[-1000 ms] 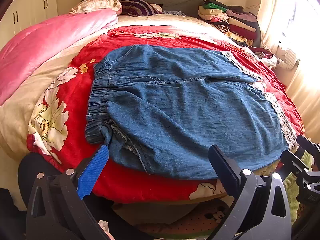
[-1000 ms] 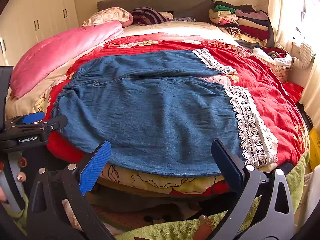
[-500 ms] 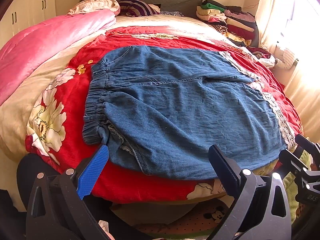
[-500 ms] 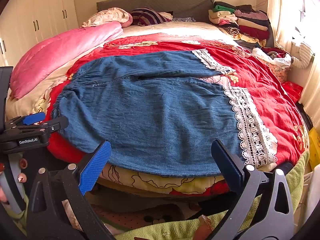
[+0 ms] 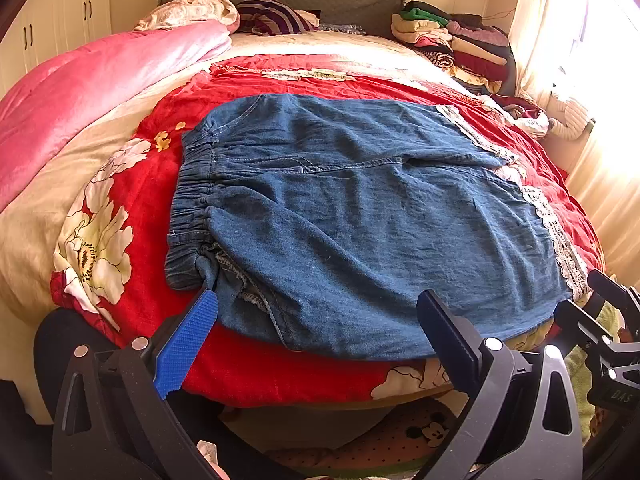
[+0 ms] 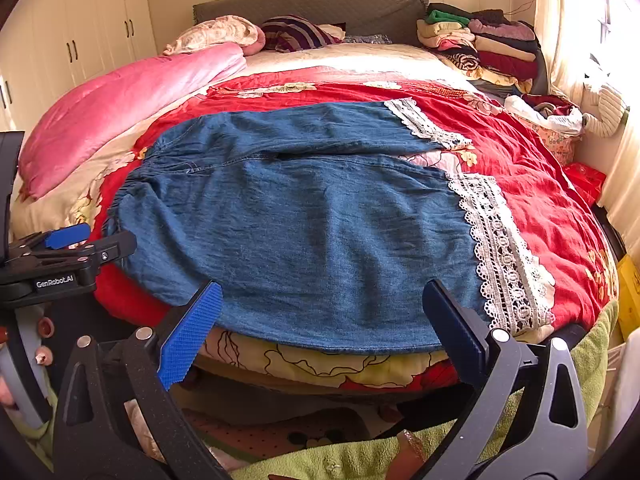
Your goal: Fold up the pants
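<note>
While pants (image 5: pixel 352 216) unmoved, L gripper (image 5: pixel 316 320) nudged closer

Both wrist views face the bed (image 5: pixel 248 376) from its foot, sharing it.

Blue denim pants (image 6: pixel 304 216): spread flat on a red floral bedspread (image 6: pixel 540 200), just ahead of the right gripper (image 6: pixel 318 322), whose fingers stand wide apart and empty. White lace hems (image 6: pixel 500 252): beyond the right finger. Elastic waistband: beyond the left finger. Left gripper (image 6: pixel 60 256): far left, near the waistband. Pink quilt (image 6: pixel 120 100): ahead left. Stack of folded clothes (image 6: pixel 480 44): far ahead right.
</note>
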### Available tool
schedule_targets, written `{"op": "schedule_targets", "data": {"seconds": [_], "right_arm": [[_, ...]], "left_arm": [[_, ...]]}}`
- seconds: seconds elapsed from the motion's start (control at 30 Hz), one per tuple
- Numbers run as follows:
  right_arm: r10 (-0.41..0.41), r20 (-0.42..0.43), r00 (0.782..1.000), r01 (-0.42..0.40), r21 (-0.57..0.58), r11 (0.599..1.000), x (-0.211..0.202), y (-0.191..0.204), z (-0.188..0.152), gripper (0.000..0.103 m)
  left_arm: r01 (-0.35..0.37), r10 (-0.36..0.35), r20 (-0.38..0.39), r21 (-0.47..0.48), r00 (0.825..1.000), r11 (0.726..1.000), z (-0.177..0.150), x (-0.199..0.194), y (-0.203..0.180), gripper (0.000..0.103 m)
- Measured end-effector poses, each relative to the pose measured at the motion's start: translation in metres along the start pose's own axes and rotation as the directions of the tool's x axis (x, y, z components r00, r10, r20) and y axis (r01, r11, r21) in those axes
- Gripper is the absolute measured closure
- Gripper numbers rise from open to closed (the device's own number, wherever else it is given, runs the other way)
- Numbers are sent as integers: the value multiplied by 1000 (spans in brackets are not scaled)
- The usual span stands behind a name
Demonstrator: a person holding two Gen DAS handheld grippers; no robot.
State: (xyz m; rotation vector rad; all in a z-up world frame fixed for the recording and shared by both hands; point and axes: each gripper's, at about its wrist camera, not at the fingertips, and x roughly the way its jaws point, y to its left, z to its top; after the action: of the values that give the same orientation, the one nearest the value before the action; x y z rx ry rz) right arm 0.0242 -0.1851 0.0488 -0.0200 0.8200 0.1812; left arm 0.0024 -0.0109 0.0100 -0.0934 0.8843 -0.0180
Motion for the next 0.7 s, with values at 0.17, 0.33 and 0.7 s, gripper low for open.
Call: {"op": "schedule_targets", "data": {"seconds": [0.17,0.33,0.7], "right_arm": [[0,3,1000,0,1,1000,-1,0,0,8],[0,2,1000,0,-1,1000,-1,1,1,8],[5,9,1000,-5,-22,1000,0,7,7,8]], "left_arm": [[0,0,4,0,1000,1000,-5,-6,-1,4],[2,-2,4,1,1000,1000,-3,-7,-4,4],[14,-14,3,-11,1000,1000,0,-4,4,4]]}}
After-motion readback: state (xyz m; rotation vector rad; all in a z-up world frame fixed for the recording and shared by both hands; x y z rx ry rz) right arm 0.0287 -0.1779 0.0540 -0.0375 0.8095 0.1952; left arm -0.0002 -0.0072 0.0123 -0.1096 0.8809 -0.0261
